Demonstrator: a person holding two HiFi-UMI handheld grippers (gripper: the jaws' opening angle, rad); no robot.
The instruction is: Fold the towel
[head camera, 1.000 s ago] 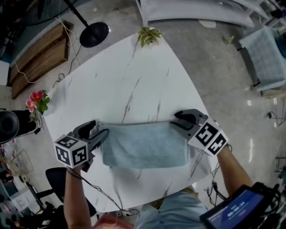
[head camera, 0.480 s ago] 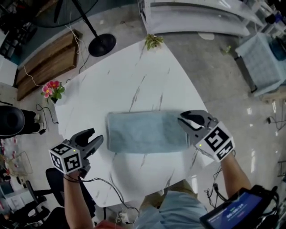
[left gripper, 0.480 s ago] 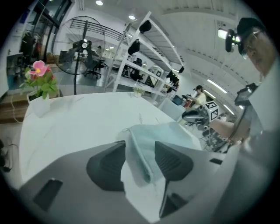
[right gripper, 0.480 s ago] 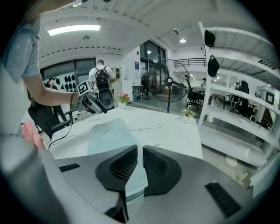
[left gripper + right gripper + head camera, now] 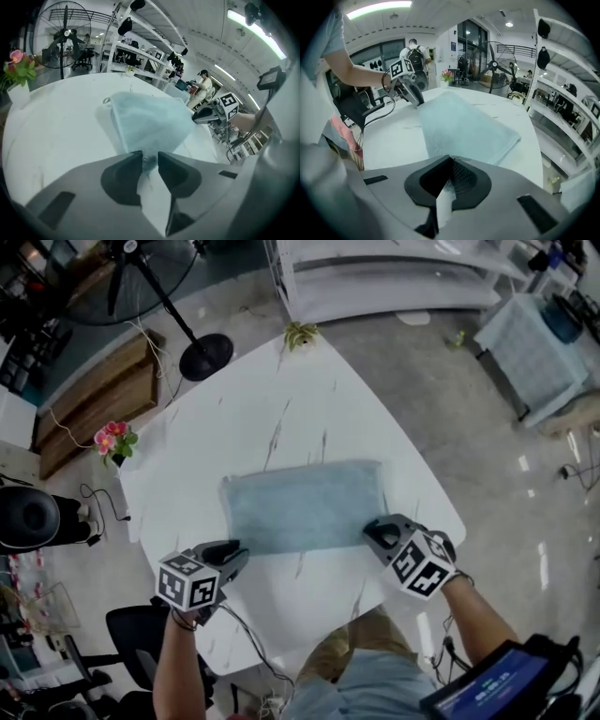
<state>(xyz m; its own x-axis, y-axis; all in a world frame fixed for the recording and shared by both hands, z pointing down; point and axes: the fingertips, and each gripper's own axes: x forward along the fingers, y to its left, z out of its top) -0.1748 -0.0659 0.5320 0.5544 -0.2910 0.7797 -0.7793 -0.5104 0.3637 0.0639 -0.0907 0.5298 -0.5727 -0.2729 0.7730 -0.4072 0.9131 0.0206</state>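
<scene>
A pale blue-grey rectangular terry towel (image 5: 305,504) is lying flat near the middle of a white marble-patterned table (image 5: 281,409), its long sides running across the head view; the cloth is looking folded over, with a thicker doubled edge along its right end. The left gripper (image 5: 234,551) is sitting at the towel's near left corner; its jaws have just been closing and are now standing narrow, with the corner of the fabric pinched between the tips (the left gripper view is showing the cloth filling the slim gap). The right gripper (image 5: 377,531) is sitting at the near right corner; its jaws have just been closing too, and are now pressed together with a thin sliver of the towel's near edge caught between them. Both grippers are pointing down and away from the person, each wearing its cube of square markers. A small pot of pink flowers (image 5: 112,440) is standing at the table's left edge; a small green leafy plant (image 5: 300,334) is standing at the far corner, well apart from the towel.
</scene>
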